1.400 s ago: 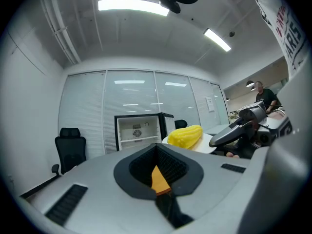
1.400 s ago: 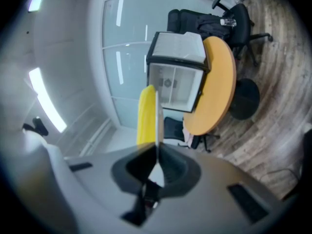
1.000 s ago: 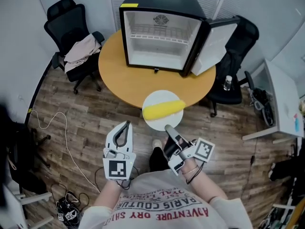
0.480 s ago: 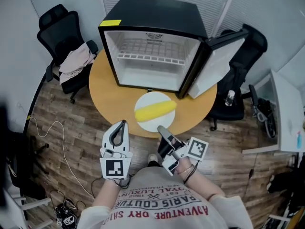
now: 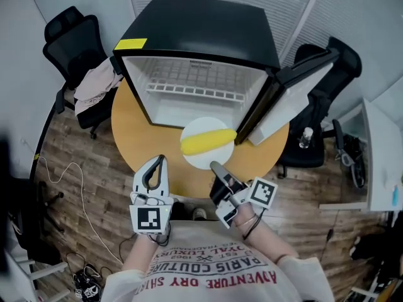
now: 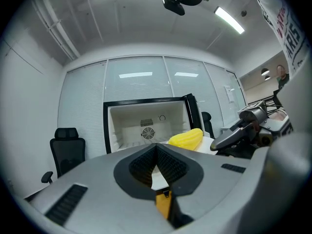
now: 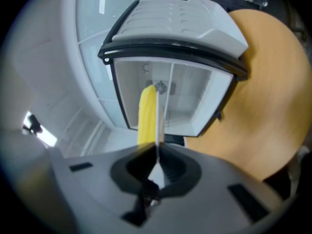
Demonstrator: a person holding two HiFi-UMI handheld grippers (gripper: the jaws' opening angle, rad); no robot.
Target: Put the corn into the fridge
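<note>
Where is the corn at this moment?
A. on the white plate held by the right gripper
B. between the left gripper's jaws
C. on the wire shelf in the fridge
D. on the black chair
A: the corn lies on the white plate, whose rim the right gripper clamps, outside the open fridge.

The corn (image 5: 208,140) is showing yellow on a white plate (image 5: 198,160). The black fridge (image 5: 208,30) is showing white inside, the bench (image 5: 129,137) orange-brown.
</note>
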